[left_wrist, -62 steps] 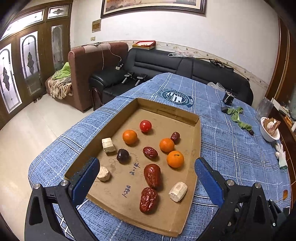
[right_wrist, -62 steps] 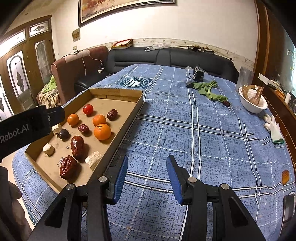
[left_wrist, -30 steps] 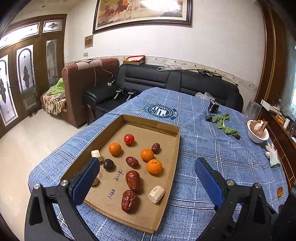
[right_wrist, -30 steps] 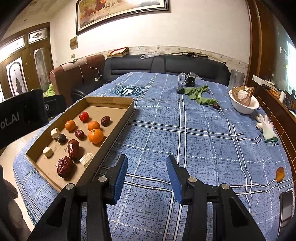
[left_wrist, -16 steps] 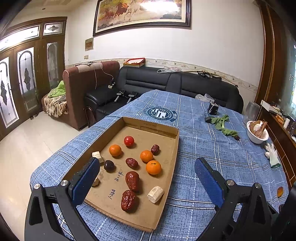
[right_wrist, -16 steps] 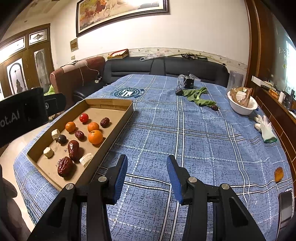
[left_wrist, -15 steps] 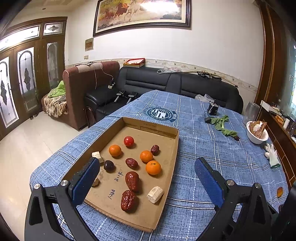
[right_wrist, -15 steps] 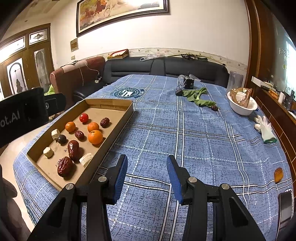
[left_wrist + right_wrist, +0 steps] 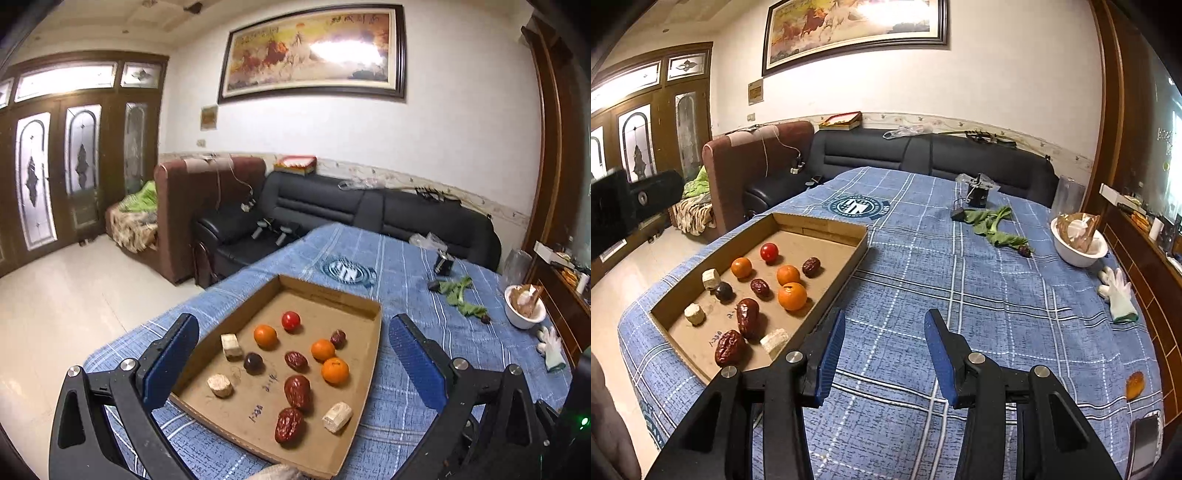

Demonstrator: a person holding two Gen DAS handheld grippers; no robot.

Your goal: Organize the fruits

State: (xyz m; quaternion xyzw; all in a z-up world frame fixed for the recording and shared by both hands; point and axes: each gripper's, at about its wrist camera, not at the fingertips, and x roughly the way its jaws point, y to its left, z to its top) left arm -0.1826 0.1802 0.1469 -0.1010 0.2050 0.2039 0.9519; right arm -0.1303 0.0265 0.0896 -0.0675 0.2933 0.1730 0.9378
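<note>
A shallow cardboard tray [image 9: 371, 373] [image 9: 849, 258] lies on the blue checked tablecloth. In it are three oranges [image 9: 334, 371] [image 9: 792, 295], a red tomato [image 9: 290, 319] [image 9: 768, 251], several red dates [image 9: 297, 392] [image 9: 747, 317], a dark plum [image 9: 253, 362] [image 9: 723, 291] and pale beige chunks [image 9: 336, 416] [image 9: 694, 314]. My left gripper [image 9: 291, 363] is open wide and empty, held above the tray's near end. My right gripper [image 9: 884, 350] is open and empty over bare cloth to the right of the tray.
A white bowl [image 9: 1078, 242] [image 9: 522, 308], green leaves [image 9: 991, 221], a white glove [image 9: 1117, 291], a small black device [image 9: 977, 194] and an orange scrap [image 9: 1134, 384] lie on the cloth to the right. Sofas [image 9: 332, 210] stand behind the table.
Both grippers have risen and tilted up, so the tray sits lower and farther in each view. Both jaws keep the same opening. The fruits have not moved.
</note>
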